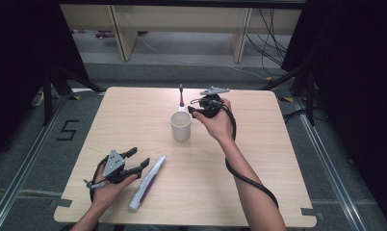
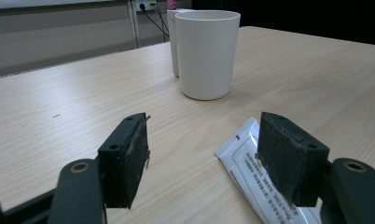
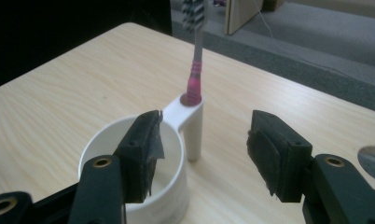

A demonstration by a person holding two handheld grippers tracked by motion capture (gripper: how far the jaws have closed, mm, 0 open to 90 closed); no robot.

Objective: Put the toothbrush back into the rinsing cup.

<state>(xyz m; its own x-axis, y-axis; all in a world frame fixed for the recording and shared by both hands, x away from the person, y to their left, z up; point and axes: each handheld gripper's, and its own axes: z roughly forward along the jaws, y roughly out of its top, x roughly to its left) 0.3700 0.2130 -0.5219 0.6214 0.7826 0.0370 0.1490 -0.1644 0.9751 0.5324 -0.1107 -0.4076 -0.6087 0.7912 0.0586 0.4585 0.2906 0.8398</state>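
Worktop: pale wood-grain surface, rounded corners, standing on a grey floor.

Left claw: held low at the near-left part of the worktop, jaws spread wide with nothing between them. In the left gripper view both black pads are apart, and bare wood shows in the gap.

Toothpaste tube: white with a purple stripe, lying flat just to the right of the left claw, long axis running near to far. Its flat crimped end sits just beside the right-hand jaw in the left gripper view; whether the two touch I cannot tell from this angle.

Cup: white, upright, near the middle of the worktop, well apart from the tube. A side tube on its far wall serves as a holder.

Toothbrush: pink and grey handle standing upright in that holder, bristle head at the top.

Right claw: raised just right of the cup's rim, jaws open and empty. In the right gripper view one jaw overlaps the cup's mouth and the holder stands in the gap beyond.
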